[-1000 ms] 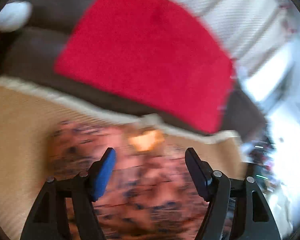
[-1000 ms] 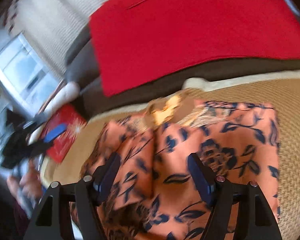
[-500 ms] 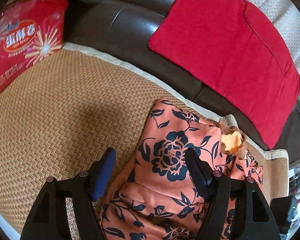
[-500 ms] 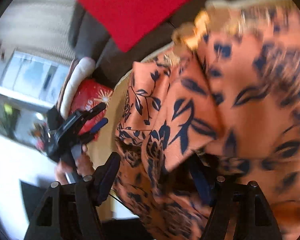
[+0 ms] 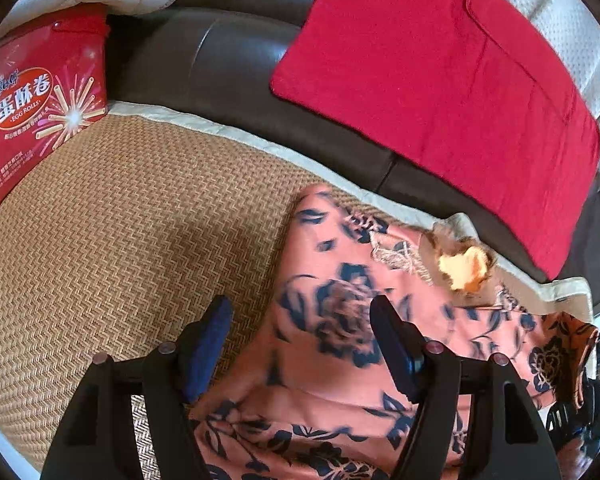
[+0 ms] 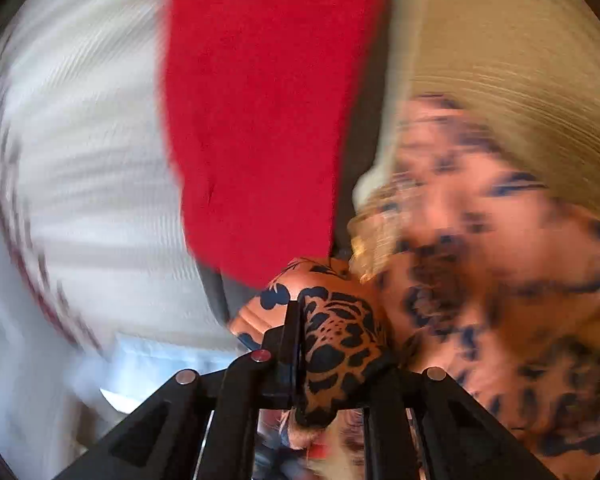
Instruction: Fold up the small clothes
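While the left gripper [image 5: 300, 344] hovers with fingers spread above the salmon-pink garment with navy flowers [image 5: 340, 360] on the woven straw mat [image 5: 120, 240], the right gripper [image 6: 332, 344] clamps its bunched edge.

My right gripper [image 6: 328, 344] is shut tight on a bunch of the orange flower cloth [image 6: 340, 344] now; half a sec ago its jaws were wide apart w/ the cloth just lying between them. My right cam view is all blurry and turned, w/ the red cushion [image 6: 260, 120] up the middle. My left gripper [image 5: 300, 344] has slid a bit nearer over the cloth [image 5: 340, 340], jaws apart same as before.
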A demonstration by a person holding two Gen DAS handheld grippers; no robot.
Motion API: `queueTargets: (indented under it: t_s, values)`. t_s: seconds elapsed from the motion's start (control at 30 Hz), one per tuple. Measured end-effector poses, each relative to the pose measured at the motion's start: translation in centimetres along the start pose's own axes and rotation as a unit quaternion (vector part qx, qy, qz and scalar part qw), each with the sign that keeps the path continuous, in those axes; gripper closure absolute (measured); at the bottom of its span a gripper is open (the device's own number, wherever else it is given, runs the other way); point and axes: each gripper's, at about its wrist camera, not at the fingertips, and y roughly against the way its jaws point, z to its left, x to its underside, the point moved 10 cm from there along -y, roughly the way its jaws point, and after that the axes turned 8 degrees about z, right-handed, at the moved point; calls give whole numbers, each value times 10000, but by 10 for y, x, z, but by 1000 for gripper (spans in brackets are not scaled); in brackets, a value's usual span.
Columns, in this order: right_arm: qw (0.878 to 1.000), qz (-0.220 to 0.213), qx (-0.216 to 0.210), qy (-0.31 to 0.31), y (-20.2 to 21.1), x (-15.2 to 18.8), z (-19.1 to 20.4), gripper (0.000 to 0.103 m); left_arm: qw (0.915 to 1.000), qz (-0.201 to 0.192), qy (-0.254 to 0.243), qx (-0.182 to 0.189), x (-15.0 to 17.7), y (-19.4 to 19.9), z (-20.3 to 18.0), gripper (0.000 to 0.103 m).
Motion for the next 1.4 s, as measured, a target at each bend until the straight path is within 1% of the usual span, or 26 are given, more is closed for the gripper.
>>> queueTargets:
  t_s: [0.07,0.1,0.13,0.27,0.33,0.37,0.43,0.47,0.5,0.53,0.57,0.63,0.7,0.73,0.77,0.8,0.87,0.93,1.03,1.1,1.17,1.23,1.27,1.3,1.33,1.4]
  values:
    - [9973,113,-68,-728,5,-6,-21,44,10000,14,-53,-72,2,-5,-4,31]
    - [9955,187,-82,-924,7,-6,-25,9,9998,27,-101,-144,4,-7,-6,31]
    - [9940,135,-310,-1037,12,-8,-22,6,9995,50,-169,-254,5,-11,-7,31]
    - [9929,69,-868,-813,32,-24,4,6,9963,160,-408,-739,14,-21,-9,31]
    - [9942,-93,-936,-531,53,-34,21,6,9947,239,-454,-887,18,-26,-7,31]
    - [9957,-253,-845,-292,63,-38,29,6,9943,270,-443,-926,19,-28,-6,31]
    - [9984,-408,-285,272,76,-40,40,7,9953,258,-401,-841,21,-28,-9,31]
    - [9980,-287,177,538,66,-39,39,9,9959,231,-407,-774,21,-28,-12,31]
    - [9957,-106,564,724,53,-36,38,17,9961,195,-457,-728,21,-27,-17,31]
    - [9932,39,781,864,41,-34,36,24,9955,142,-597,-728,22,-25,-25,31]
    - [9892,194,1020,1039,27,-30,33,26,9937,107,-736,-833,27,-23,-32,31]
    - [9707,353,1857,1481,2,-28,22,42,9859,117,-1037,-1307,30,-29,-33,31]
    - [9506,547,2548,1686,-16,-30,-1,53,9798,425,-1090,-1622,38,-44,-23,31]
    - [9409,626,2936,1569,-23,-33,-19,74,9797,517,-1043,-1632,41,-48,-19,28]
    - [9313,596,3271,1490,-21,-38,-33,88,9822,493,-968,-1535,40,-47,-18,28]
    - [9265,510,3393,1544,-19,-42,-34,92,9829,491,-932,-1509,39,-44,-18,28]
    - [9243,462,3388,1695,-20,-40,-23,86,9859,363,-952,-1330,36,-35,-25,29]
    - [9216,414,3250,2083,-37,-31,-2,86,9887,161,-977,-1128,31,-25,-36,29]
    - [9194,739,2832,2629,-66,-2,21,86,9915,-152,-1051,-754,23,-14,-61,29]
    - [9081,1005,2867,2884,-90,18,21,86,9903,-110,-1091,-855,23,-21,-69,29]
    - [8956,1159,3158,2911,-112,29,6,86,9881,35,-1154,-1019,21,-40,-69,29]
    - [8812,1330,3549,2825,-123,33,-19,87,9776,187,-1352,-1601,24,-56,-60,29]
    - [8802,1323,3571,2833,-120,31,-24,87,9710,234,-1508,-1841,25,-60,-60,28]
    - [8826,1280,3521,2839,-122,30,-22,87,9686,229,-1587,-1899,25,-60,-63,28]
    - [8843,1316,3514,2779,-121,30,-19,87,9694,234,-1582,-1861,25,-57,-65,28]
    - [8889,1231,3393,2819,-108,26,-6,85,9766,186,-1455,-1573,23,-47,-69,28]
